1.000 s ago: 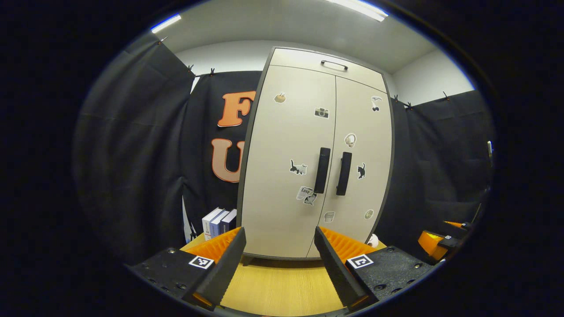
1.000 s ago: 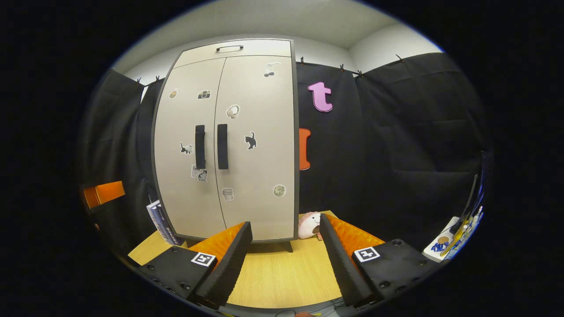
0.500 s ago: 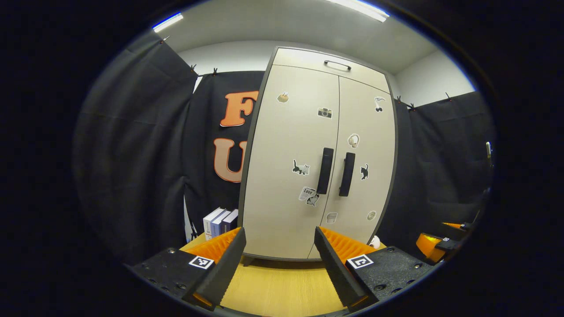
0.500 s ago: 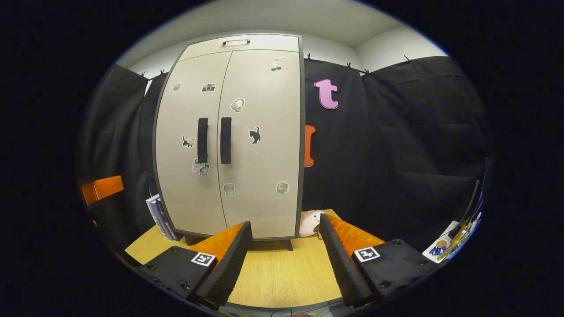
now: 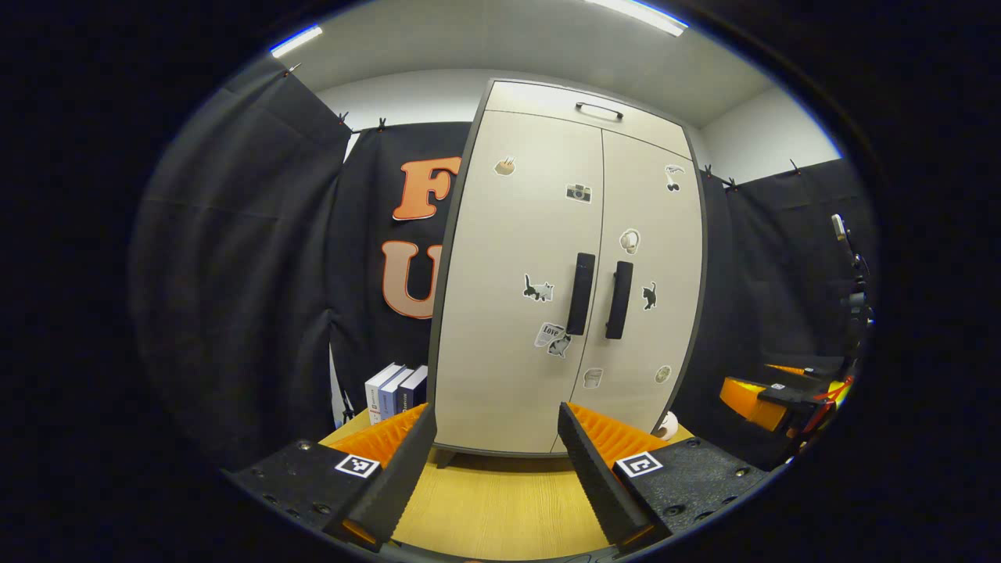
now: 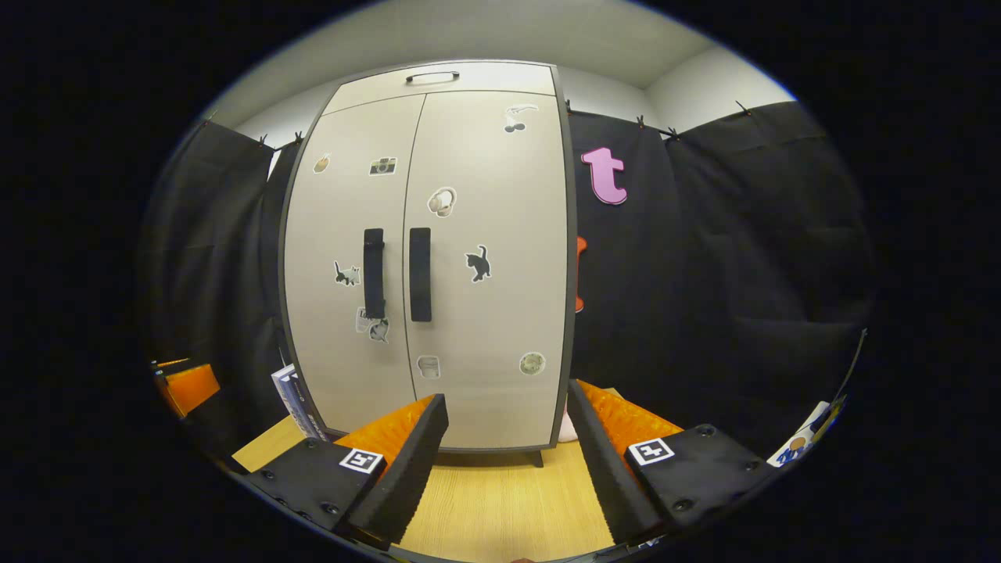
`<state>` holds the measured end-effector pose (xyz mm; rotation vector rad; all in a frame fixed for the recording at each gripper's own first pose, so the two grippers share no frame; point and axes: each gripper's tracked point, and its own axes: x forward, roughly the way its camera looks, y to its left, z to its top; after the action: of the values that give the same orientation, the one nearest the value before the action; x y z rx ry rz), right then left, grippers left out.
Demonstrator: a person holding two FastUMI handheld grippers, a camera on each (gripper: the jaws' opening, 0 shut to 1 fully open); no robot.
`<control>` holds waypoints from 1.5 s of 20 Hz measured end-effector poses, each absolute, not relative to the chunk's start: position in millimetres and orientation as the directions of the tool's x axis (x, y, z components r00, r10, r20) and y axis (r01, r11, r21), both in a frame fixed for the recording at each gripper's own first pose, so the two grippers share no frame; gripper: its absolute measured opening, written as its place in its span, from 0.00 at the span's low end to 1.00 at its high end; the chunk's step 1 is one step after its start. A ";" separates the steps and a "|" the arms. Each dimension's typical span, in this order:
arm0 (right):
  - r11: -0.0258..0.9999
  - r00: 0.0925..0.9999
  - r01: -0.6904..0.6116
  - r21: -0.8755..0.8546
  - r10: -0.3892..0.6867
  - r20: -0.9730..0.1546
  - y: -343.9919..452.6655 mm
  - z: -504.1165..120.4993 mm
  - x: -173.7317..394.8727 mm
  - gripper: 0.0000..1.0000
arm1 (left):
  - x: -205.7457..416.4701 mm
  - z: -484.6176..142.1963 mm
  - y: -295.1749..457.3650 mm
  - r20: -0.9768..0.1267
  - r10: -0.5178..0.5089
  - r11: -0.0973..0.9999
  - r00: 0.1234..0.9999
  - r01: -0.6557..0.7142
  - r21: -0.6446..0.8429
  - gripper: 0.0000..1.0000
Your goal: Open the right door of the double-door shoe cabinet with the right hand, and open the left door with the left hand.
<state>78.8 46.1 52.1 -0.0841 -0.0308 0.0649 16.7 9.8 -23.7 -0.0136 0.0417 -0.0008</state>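
The shoe cabinet stands shut on the tabletop, well ahead. Both grippers' jaws gape wide, holding nothing. The right handle sits just beside the left handle, so a gripper might grab the wrong one.

Even, fairly bright indoor light from ceiling strip lights at top of left gripper view. Cabinet doors evenly lit, no glare; soft shadow under cabinet on wooden tabletop. Black cloth walls soak up light, folds dim. Strong fisheye bowing toward edges. Focus sharp throughout, no motion blur.
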 end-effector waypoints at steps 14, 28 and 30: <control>0.985 0.982 -0.163 -0.061 0.168 0.085 158.8 129.9 193.5 0.93 | 21.1 -35.7 54.0 -0.068 0.057 0.998 0.996 -0.058 -0.008 0.94; 0.989 0.989 -0.145 -0.031 0.145 -0.012 185.0 117.8 271.8 0.69 | 29.1 -39.2 87.9 -0.077 0.129 0.992 0.989 -0.128 0.006 0.95; 0.989 0.990 -0.144 -0.034 0.144 -0.008 186.0 117.5 273.0 0.47 | 28.0 -38.0 91.1 -0.079 0.140 0.990 0.987 -0.139 0.012 0.95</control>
<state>273.0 186.0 117.5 -0.0343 0.0057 0.1445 28.0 91.1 -38.0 0.0061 0.0793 0.1402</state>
